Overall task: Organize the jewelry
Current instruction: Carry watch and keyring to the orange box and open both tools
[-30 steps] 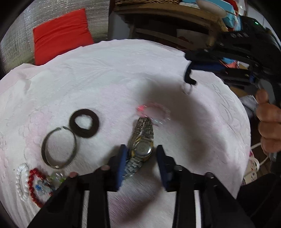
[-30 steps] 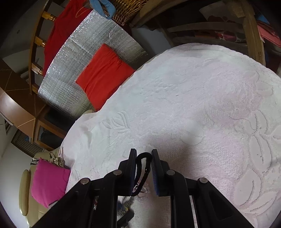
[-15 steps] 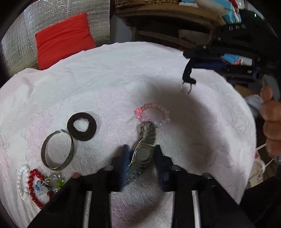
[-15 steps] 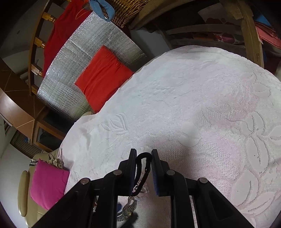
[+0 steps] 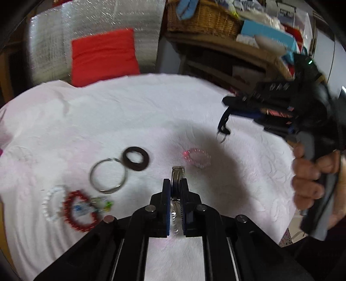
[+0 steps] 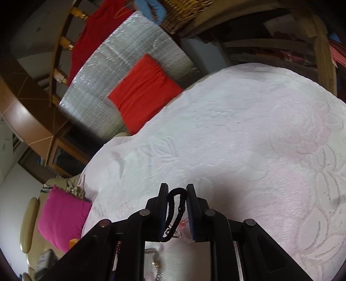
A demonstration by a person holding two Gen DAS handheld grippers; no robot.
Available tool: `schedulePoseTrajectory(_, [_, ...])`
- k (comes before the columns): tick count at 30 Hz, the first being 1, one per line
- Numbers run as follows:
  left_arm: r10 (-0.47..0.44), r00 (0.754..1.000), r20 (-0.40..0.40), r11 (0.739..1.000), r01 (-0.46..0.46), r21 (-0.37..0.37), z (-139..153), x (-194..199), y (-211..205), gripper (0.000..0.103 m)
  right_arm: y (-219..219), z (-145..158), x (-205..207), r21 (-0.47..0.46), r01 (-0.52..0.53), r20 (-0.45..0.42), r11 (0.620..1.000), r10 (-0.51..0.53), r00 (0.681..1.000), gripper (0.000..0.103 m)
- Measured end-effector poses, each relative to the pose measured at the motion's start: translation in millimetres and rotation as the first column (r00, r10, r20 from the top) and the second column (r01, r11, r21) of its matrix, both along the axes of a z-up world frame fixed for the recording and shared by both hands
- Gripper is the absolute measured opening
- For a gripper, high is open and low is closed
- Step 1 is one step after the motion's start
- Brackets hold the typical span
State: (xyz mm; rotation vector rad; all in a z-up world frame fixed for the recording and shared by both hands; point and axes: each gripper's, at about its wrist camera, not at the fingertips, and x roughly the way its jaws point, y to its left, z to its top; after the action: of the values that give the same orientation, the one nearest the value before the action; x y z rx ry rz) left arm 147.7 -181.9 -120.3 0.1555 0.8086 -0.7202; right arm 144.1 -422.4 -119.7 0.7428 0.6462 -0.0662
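My left gripper (image 5: 175,183) is shut on a silver metal watch (image 5: 177,173), held edge-on above the white towel (image 5: 108,121). My right gripper (image 6: 177,191) is shut on a thin black cord loop (image 6: 176,207) with a small clear ring hanging from it; it shows in the left wrist view (image 5: 223,124) above the towel's right side. On the towel lie a pink bead bracelet (image 5: 196,156), a black ring (image 5: 135,158), a metal bangle (image 5: 108,178), a red bead bracelet (image 5: 79,210) and a white bead bracelet (image 5: 50,204).
A red cushion (image 5: 103,55) leans on a silver foil panel behind the towel. A wooden shelf with a wicker basket (image 5: 203,19) stands at the back right. A pink cushion (image 6: 62,214) lies off the towel's left edge.
My left gripper closed on the watch and lifted it off the towel, moving back. The right gripper stayed up at the right with the cord loop.
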Motion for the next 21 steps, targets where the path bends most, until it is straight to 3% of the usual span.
schedulePoseTrajectory(9, [0.087, 0.996, 0.005, 0.995, -0.087, -0.041, 22.7, -8.1, 52.4, 0.008, 28.2, 3.2, 3.6, -0.032, -0.045, 0.012, 0.998, 0.045, 0.999, 0.019])
schedulePoseTrajectory(15, [0.124, 0.991, 0.048, 0.99, -0.121, -0.068, 43.1, -16.0, 74.5, 0.008, 43.0, 8.1, 6.1, -0.032, -0.074, 0.035, 0.997, 0.075, 0.997, 0.019])
schedulePoseTrajectory(21, [0.249, 0.963, 0.103, 0.963, -0.235, -0.13, 74.5, -31.5, 120.5, 0.008, 73.7, 21.5, 9.9, -0.034, -0.137, 0.075, 0.99, 0.139, 0.987, 0.019])
